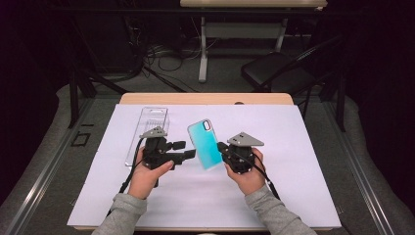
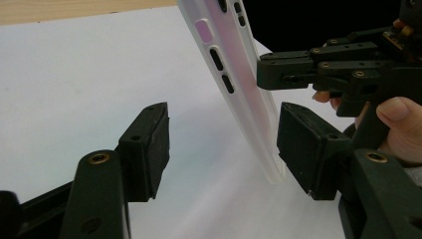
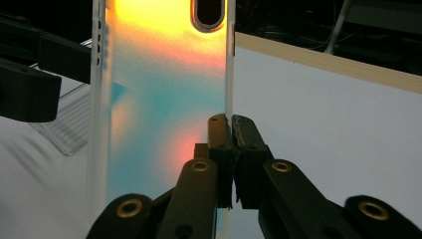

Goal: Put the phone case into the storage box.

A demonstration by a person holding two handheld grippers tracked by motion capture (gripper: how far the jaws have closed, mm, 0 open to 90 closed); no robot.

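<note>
on the left of the high view a clear plastic tray [image 1: 149,128] lies flat on the white sheet [image 1: 293,147] that covers the wooden table [image 1: 205,98], its long side running away from the person. just beside its near end sits the left gripper [image 1: 183,150], held in the person's left hand [image 1: 146,175] with a grey sleeve behind it. its jaws point toward the middle of the table and stand apart; in the left gripper view the two black pads [image 2: 149,149] have a wide gap between them, and the lower edge of the phone case [image 2: 239,84] comes down into that gap close to the right-hand pad. whether that pad touches the case i cannot tell; the left-hand pad is clearly off it.

the phone case [image 1: 205,143] is in the middle, held up off the sheet and tilted, its teal back facing the camera and its camera cutout at the far end. in the right gripper view its back glows orange to teal.

to the right, the right gripper [image 1: 222,147], in the right hand [image 1: 248,175], has its jaws pressed together on the case's side rim, as the right gripper view shows, the thin white edge pinched between the two pads [image 3: 219,144].
</note>
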